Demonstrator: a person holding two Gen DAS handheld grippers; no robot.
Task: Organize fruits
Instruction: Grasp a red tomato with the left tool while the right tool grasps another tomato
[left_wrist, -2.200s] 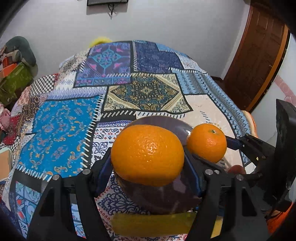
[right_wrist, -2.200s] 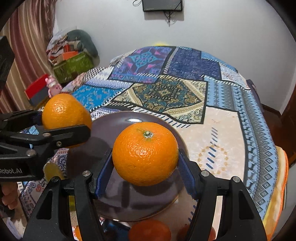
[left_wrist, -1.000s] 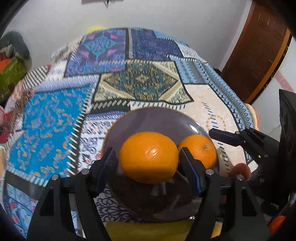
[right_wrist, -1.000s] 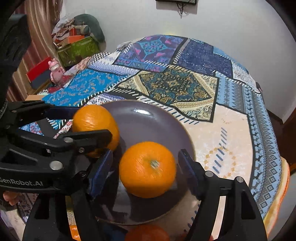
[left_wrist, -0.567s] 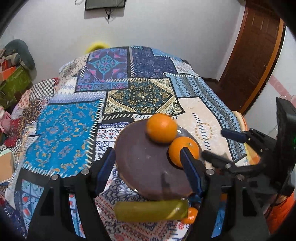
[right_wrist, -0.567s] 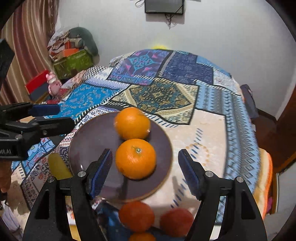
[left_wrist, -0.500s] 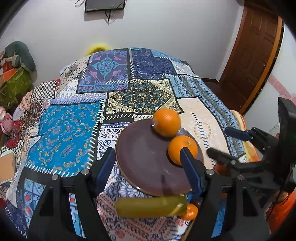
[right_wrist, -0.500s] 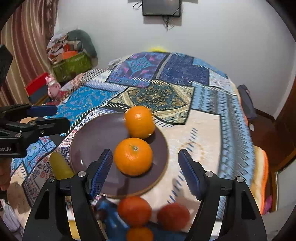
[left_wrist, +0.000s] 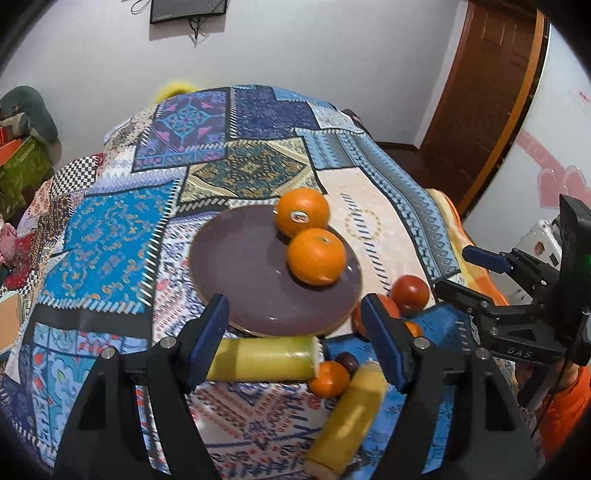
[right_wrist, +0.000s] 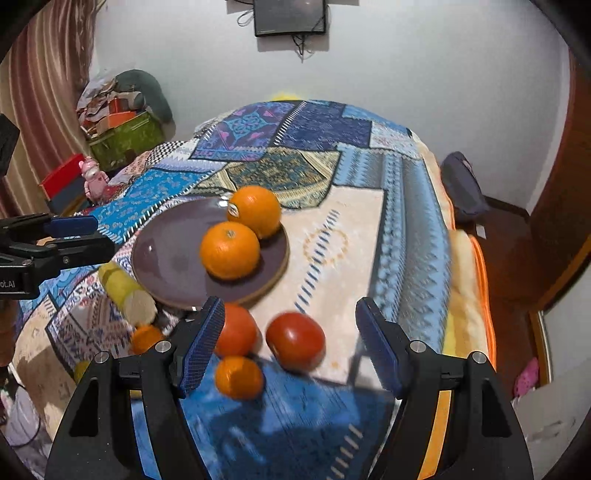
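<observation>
Left gripper (left_wrist: 295, 328): jaws spread wide, nothing between the blue pads (left_wrist: 207, 332), raised above the near rim of the purple plate (left_wrist: 236, 266). Right gripper (right_wrist: 290, 341): jaws likewise spread wide and holding nothing, hovering over the loose fruit in front of the plate.

Two oranges lie on the plate, on its right half in the left wrist view. The stickered orange (left_wrist: 302, 212) sits at the far rim; the second orange (left_wrist: 316, 255), stem end up, lies just in front of it, and the two touch or nearly touch. Both are well ahead of the pads of either gripper.

On the patchwork bedspread (left_wrist: 110, 236), nearer than the plate, lie the remaining pieces. A red tomato (right_wrist: 295, 340) rests between the right gripper's pads in that view. A second red fruit (right_wrist: 236, 330) lies just beside it, partly hidden by the left pad. A small orange (right_wrist: 239, 377) lies in front of these two. Another small orange (left_wrist: 328, 378) sits beside a dark plum-like fruit (left_wrist: 347, 362). Two yellow-green cylindrical pieces are present: one (left_wrist: 258, 359) lies against the plate's near edge, the other (left_wrist: 349, 406) lies tilted beside the left gripper's right finger.
</observation>
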